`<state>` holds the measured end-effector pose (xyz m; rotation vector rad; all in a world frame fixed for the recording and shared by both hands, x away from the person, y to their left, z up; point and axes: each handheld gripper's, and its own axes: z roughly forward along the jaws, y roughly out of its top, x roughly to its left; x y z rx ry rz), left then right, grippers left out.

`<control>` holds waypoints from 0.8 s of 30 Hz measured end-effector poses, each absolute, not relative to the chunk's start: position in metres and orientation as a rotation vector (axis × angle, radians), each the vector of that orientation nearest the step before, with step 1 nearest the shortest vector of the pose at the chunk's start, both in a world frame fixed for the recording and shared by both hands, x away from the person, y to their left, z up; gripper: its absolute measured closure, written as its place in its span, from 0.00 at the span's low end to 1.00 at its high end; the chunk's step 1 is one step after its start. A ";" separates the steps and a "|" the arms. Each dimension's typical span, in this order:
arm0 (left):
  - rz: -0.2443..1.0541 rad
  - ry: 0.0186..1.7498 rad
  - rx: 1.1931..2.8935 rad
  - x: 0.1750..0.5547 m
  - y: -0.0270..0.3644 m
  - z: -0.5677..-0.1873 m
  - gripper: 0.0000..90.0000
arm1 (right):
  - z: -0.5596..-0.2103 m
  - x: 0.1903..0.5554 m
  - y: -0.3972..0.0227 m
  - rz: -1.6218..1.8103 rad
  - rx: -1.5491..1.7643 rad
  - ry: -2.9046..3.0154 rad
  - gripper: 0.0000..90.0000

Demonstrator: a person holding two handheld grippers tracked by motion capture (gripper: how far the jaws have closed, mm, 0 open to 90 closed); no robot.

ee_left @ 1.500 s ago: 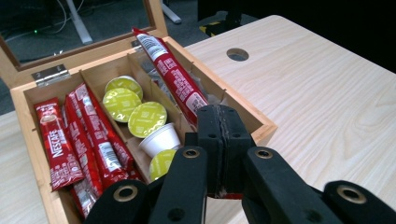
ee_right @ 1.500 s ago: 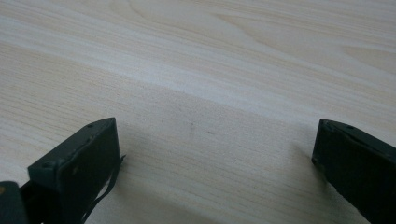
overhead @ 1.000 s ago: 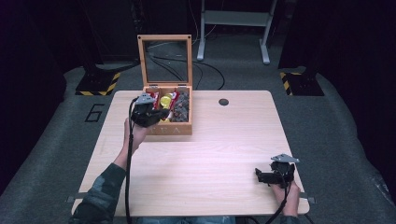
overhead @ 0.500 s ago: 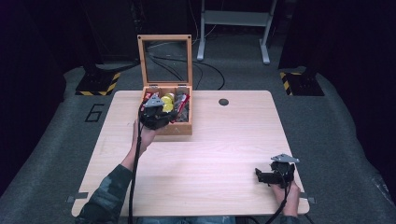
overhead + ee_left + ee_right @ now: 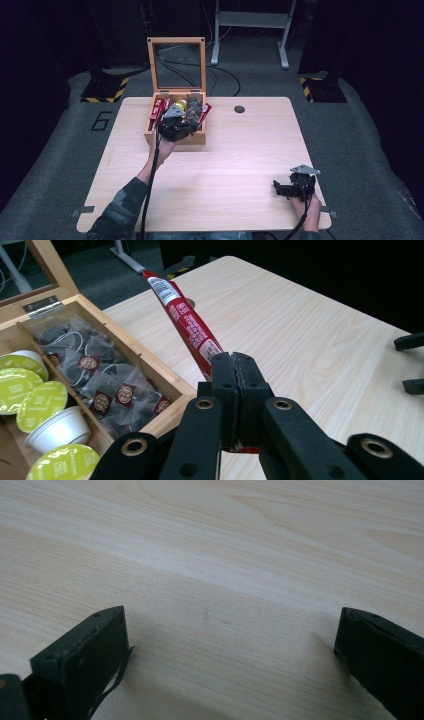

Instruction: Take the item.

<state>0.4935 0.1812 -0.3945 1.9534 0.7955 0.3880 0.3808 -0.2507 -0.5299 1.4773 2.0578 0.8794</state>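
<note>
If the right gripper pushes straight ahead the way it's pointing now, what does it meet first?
Probably the bare tabletop: the right gripper, jaws open and empty, looks angled down at the wood, with nothing between. How far off is unclear.

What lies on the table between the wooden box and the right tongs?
Only bare tabletop lies between the wooden box and the right tongs, as the high view shows.

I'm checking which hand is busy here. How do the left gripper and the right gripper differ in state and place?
The left gripper is shut on a red packet; the right gripper stands open with nothing between its jaws. The left gripper is at the wooden box on the far side of the table; the right gripper sits near the table's near right corner. Both have black jaws.
</note>
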 end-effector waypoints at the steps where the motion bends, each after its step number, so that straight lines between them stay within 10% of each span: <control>1: 0.378 0.795 1.952 0.494 0.180 -0.396 0.98 | -0.530 0.381 -0.251 0.882 1.476 2.056 0.00; 24: 0.324 0.746 1.999 0.495 0.152 -0.421 0.98 | -0.530 0.381 -0.251 0.879 1.475 2.058 0.01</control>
